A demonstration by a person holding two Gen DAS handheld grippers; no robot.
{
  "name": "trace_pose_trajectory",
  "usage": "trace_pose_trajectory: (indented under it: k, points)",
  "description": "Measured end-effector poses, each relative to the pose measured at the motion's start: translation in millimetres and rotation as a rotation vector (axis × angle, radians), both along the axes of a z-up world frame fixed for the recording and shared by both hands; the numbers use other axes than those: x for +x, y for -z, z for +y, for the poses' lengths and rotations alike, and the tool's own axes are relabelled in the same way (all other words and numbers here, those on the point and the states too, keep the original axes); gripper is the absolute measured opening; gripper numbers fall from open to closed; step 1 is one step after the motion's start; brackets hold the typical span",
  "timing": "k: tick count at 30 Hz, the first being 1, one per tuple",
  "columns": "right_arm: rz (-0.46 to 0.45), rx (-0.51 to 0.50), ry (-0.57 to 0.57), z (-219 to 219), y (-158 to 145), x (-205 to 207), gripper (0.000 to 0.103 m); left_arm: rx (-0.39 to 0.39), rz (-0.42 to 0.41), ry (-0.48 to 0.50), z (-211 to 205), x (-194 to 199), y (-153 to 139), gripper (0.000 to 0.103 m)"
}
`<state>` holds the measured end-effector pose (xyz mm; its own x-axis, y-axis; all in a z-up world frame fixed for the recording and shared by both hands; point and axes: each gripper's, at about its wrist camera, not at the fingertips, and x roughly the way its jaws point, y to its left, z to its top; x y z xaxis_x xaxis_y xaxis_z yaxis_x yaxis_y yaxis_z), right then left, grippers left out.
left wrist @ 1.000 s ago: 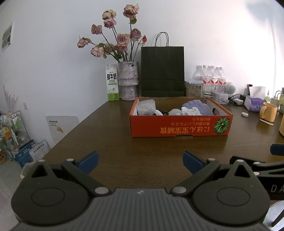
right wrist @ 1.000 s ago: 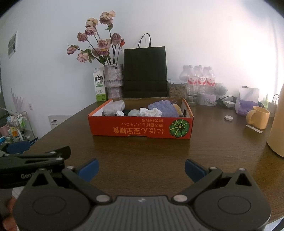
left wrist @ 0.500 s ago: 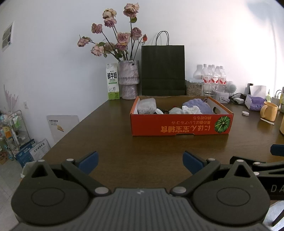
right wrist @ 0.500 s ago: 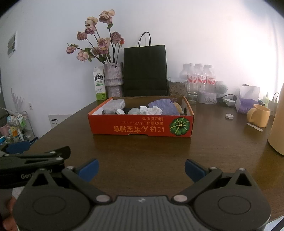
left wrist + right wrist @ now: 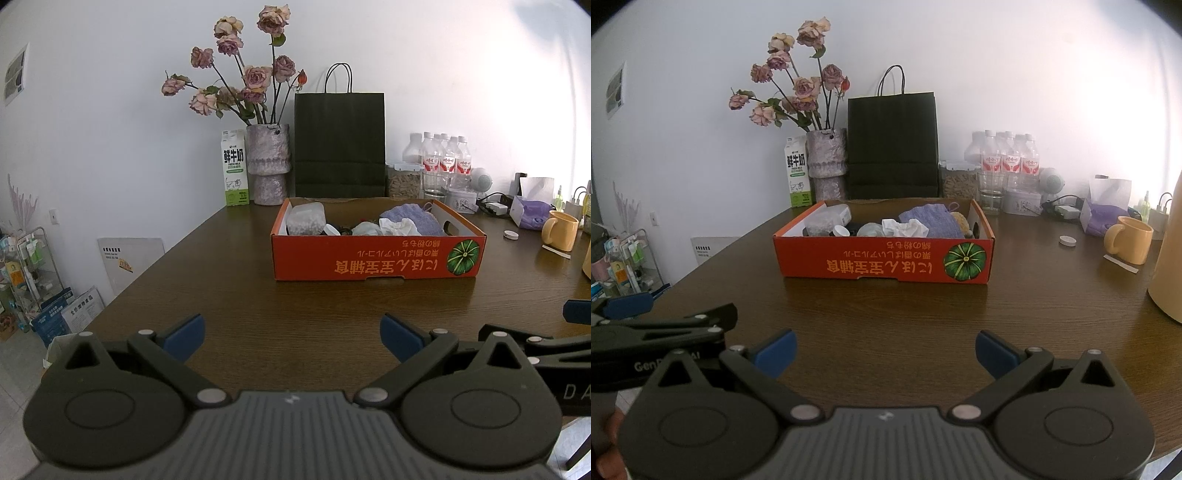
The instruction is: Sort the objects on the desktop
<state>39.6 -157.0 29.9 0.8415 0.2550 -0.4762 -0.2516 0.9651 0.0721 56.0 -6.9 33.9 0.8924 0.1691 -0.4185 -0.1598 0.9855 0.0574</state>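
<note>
Both grippers hang low in the frame over the near edge of the desk [image 5: 229, 280], side by side and well short of the work. The left gripper [image 5: 291, 334] has its jaws spread wide with nothing between them, and the right gripper [image 5: 885, 350] stands just as wide and empty.

The orange box [image 5: 882, 260] sits at frame centre, already crowded with a purple cloth [image 5: 932, 221], crumpled tissue [image 5: 905, 227] and a clear container [image 5: 827, 219]. Loose things wait at the right: a yellow mug [image 5: 1130, 240], a small white cap [image 5: 1067, 240] and a paper strip [image 5: 1121, 264].

The likely troubles: the flat cap and strip could slip from a pinch, a reach to the right could knock the mug or the tall yellow vessel [image 5: 1167, 258], and the two grippers, so close together, could collide.
</note>
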Motion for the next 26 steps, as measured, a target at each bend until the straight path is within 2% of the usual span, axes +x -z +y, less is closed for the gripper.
trace_pose_trajectory:
  k: [26]
  points:
    - [0.000,0.000,0.000,0.5,-0.6,0.4,0.103,0.002,-0.004,-0.009,-0.9,-2.6,1.6,0.103]
